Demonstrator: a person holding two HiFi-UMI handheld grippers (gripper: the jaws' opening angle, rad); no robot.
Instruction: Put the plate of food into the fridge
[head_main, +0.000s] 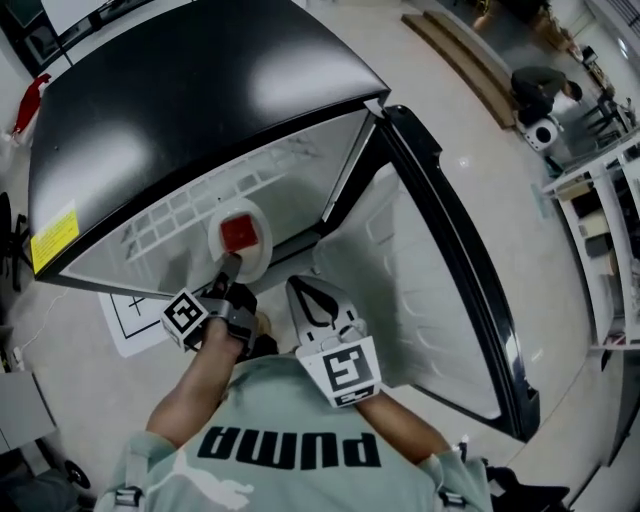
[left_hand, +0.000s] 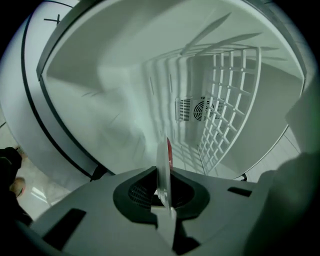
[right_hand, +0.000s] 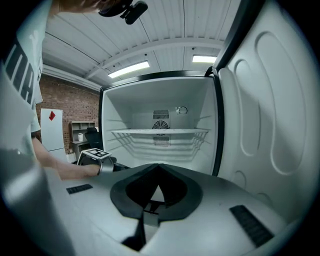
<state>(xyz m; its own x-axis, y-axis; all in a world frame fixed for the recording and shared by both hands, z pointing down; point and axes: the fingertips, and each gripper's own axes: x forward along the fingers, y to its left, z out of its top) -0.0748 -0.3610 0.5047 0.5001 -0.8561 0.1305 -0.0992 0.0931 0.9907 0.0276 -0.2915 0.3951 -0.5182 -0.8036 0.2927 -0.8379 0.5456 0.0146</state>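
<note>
A white plate (head_main: 243, 240) with a red piece of food (head_main: 238, 234) hangs in the mouth of the open fridge (head_main: 200, 90). My left gripper (head_main: 229, 266) is shut on the plate's near rim. In the left gripper view the plate (left_hand: 163, 167) stands edge-on between the jaws of the left gripper (left_hand: 164, 200), with the red food (left_hand: 169, 150) on its right face. My right gripper (head_main: 303, 290) is shut and holds nothing; it stays back beside the left one, in front of the fridge. In the right gripper view its closed tips (right_hand: 158, 165) point at the white interior.
The fridge door (head_main: 440, 290) swings wide to the right. A wire shelf (right_hand: 160, 132) crosses the interior, with a fan vent (right_hand: 160, 125) on the back wall. A marked paper sheet (head_main: 128, 320) lies on the floor at left. Shelving (head_main: 600, 230) stands at far right.
</note>
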